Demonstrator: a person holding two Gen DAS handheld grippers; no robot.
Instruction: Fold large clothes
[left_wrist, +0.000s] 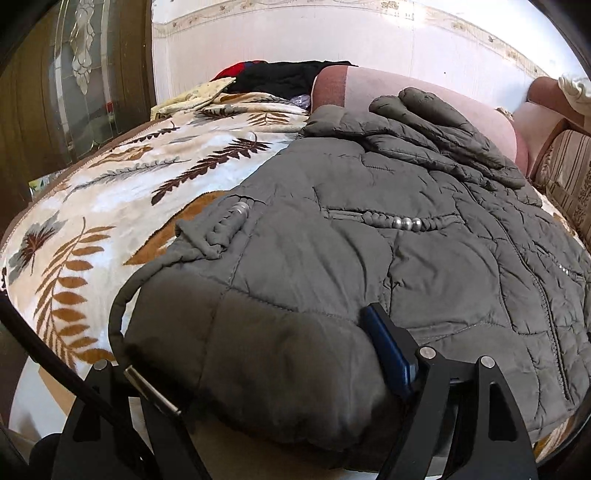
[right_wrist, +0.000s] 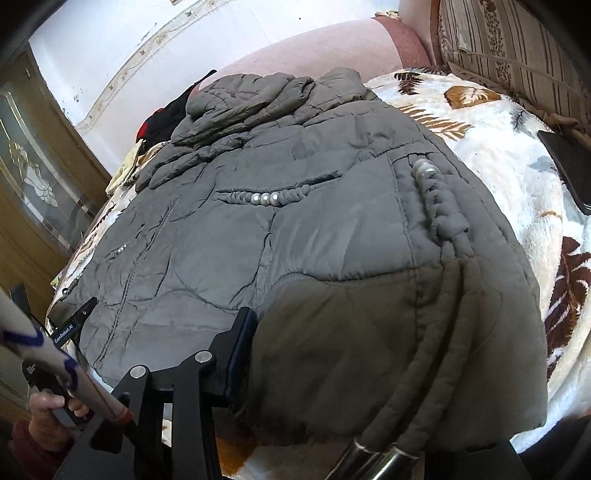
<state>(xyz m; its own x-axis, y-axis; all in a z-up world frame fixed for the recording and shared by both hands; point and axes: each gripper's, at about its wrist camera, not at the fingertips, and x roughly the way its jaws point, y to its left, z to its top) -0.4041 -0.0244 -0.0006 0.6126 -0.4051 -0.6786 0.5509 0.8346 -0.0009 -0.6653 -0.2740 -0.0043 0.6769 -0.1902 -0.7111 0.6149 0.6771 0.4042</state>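
A large grey quilted jacket (left_wrist: 388, 229) lies spread on a leaf-patterned blanket (left_wrist: 110, 192), its hood bunched at the far end. My left gripper (left_wrist: 266, 373) is shut on the jacket's near hem corner; the fabric bulges between its fingers, and only the blue-padded right finger (left_wrist: 388, 347) shows. In the right wrist view the jacket (right_wrist: 295, 221) fills the middle. My right gripper (right_wrist: 325, 369) is shut on the other hem corner, next to two grey drawcords (right_wrist: 424, 387). Its left finger (right_wrist: 240, 350) shows; the right one is hidden by fabric.
Dark and red clothes (left_wrist: 280, 75) are piled at the bed's far end by a pink cushion (left_wrist: 424, 96). A wooden glass-door cabinet (left_wrist: 74, 92) stands left. A striped headboard (right_wrist: 517, 48) and a dark phone (right_wrist: 569, 166) lie right. The left hand (right_wrist: 48, 410) shows low left.
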